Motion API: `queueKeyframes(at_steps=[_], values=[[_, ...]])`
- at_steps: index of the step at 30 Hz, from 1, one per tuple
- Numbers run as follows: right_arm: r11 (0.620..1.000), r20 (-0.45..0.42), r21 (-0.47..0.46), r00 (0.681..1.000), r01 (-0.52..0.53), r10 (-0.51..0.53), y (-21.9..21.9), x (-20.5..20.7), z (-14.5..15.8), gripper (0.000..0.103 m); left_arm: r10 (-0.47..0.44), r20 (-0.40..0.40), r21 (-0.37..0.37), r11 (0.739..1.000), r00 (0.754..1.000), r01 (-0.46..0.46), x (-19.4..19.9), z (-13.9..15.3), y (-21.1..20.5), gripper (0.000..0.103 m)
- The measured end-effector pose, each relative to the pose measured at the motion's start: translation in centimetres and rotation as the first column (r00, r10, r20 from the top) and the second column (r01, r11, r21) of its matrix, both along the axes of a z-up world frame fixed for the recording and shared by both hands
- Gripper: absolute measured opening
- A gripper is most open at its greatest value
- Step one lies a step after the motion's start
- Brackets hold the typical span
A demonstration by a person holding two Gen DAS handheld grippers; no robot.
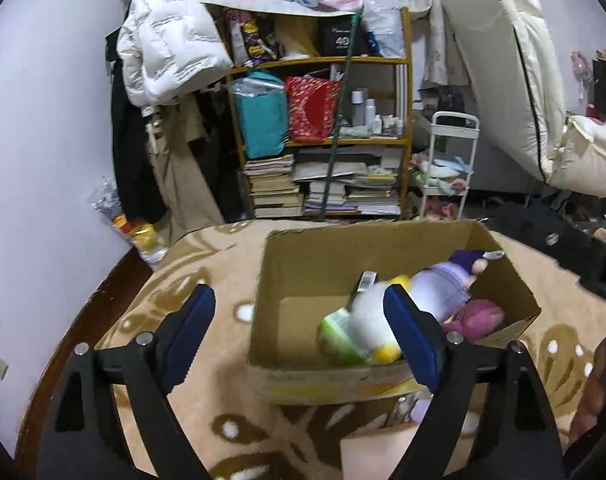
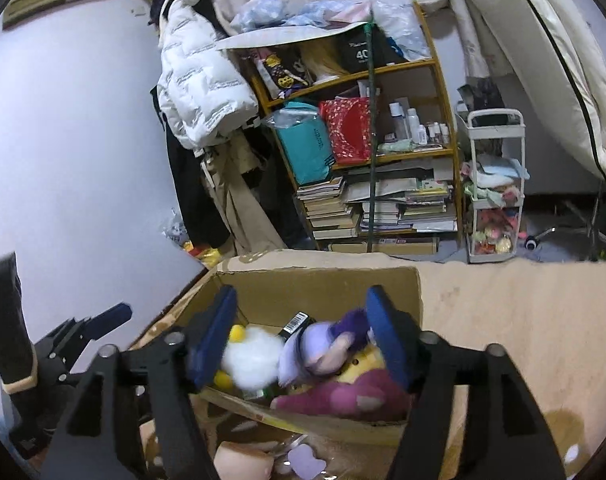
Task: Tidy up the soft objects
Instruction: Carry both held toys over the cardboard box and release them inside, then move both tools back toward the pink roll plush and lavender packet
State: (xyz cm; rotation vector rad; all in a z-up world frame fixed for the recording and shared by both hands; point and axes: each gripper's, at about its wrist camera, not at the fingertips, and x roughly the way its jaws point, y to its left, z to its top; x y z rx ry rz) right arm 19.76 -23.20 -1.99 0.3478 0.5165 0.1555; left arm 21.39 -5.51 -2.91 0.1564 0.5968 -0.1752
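Left wrist view first: I'm looking along my left gripper (image 1: 299,316), and its blue-padded jaws are standing wide with nothing pressed between them. Just past the fingertips the open brown cardboard box (image 1: 303,272) is sitting on the beige patterned blanket (image 1: 191,280), and the white fluffy duck plush with yellow feet (image 1: 369,316) is lying blurred inside it, towards my right-hand pad and clear of it as far as I can tell. Beside the duck, deeper and to the right, I'm seeing the lavender doll with a purple hat (image 1: 447,284), its long axis running diagonally up towards the far right corner, and the magenta plush bear (image 1: 477,318) lower against the near right wall.

Right wrist view: my right gripper (image 2: 301,336) is hanging over the same box, jaws parted about the lavender doll but not squeezing it. I'm judging both toys already dropped in, so the box holds the sorted pile. Nearer me, under the box's front edge, a peach-coloured soft toy (image 2: 243,460) and a small lilac piece (image 2: 305,462) are lying outside it; those sit below and behind the right tongs, so the right hand is the closer one. Further off, the cluttered wooden bookshelf (image 2: 443,152) is standing against the wall.
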Motion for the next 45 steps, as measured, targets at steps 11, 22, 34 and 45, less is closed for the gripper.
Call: queueKeyframes(at_steps=[11, 22, 34, 45], values=[[0.985, -0.040, -0.172, 0.999, -0.026, 0.020, 0.6, -3.9, 0.6, 0.101, 0.006, -0.066, 0.052, 0.999, 0.998, -0.003, -3.6, 0.8, 1.1, 0.099], [0.982, -0.089, -0.184, 0.996, -0.034, 0.017, 1.4, -8.1, -1.3, 0.103, 0.005, -0.146, 0.043, 0.999, 0.989, 0.001, -7.8, 0.5, 2.0, 0.099], [0.983, -0.108, -0.180, 0.994, -0.032, 0.013, 1.6, -9.4, -2.7, 0.103, -0.048, -0.164, 0.075, 0.995, 0.985, 0.061, -9.6, -1.3, 1.1, 0.099], [0.986, -0.153, -0.165, 0.988, -0.022, -0.003, 1.4, -7.4, -4.9, 0.103, -0.093, -0.186, 0.071, 0.992, 0.978, 0.108, -8.3, -3.5, -0.2, 0.099]])
